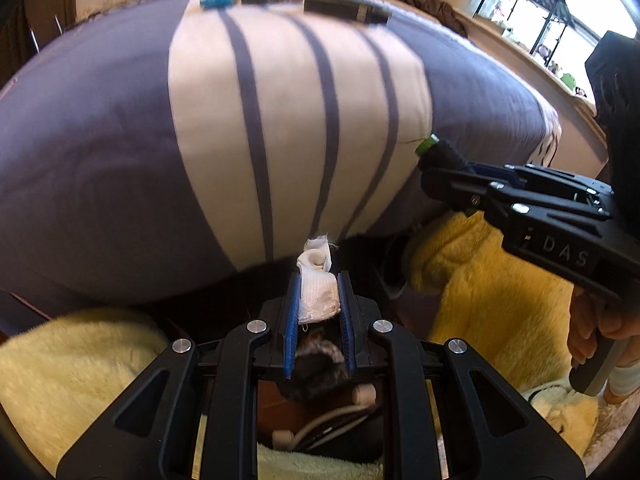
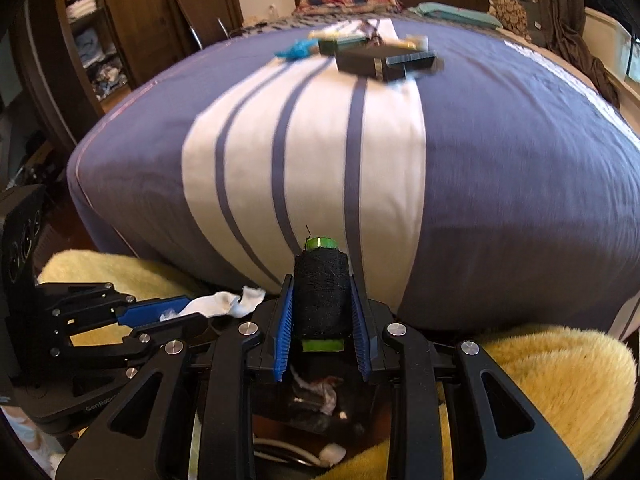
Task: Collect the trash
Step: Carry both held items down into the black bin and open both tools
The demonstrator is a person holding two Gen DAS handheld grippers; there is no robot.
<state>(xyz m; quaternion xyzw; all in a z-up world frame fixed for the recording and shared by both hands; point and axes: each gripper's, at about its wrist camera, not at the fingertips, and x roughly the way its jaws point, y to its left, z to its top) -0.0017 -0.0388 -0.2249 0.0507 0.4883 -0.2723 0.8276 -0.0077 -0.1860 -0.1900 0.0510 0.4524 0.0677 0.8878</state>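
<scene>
While both grippers stand at the foot of the bed, each of them already carries one piece of trash. The left gripper (image 1: 319,294) has its blue pads pressed on a white crumpled scrap (image 1: 318,292), which sticks out in front of the fingertips, and the right gripper (image 2: 322,312) is clamped on a spool of black thread (image 2: 321,294) with green ends. Both point downward over a dark container (image 2: 316,400) that sits between yellow fluffy blankets (image 2: 552,376), just beside the bed edge. Inside this container some crumpled paper and dark soft pieces are visible, so it seems to be the place for the trash, and a part of the collecting is probably done. The two held things are not yet released; they hang above or near the opening, and it is not possible to say exactly if they are already over it. On the striped bed cover (image 2: 500,160), far from the grippers and near the pillows, more things are left: a blue crumpled piece (image 2: 298,50), a dark flat box (image 2: 384,62) and some small green and yellow objects that are too blurred to name. Judging from this, the task is somewhere in the middle: two items must be dropped now, and then several trips to the far group on the bed remain
</scene>
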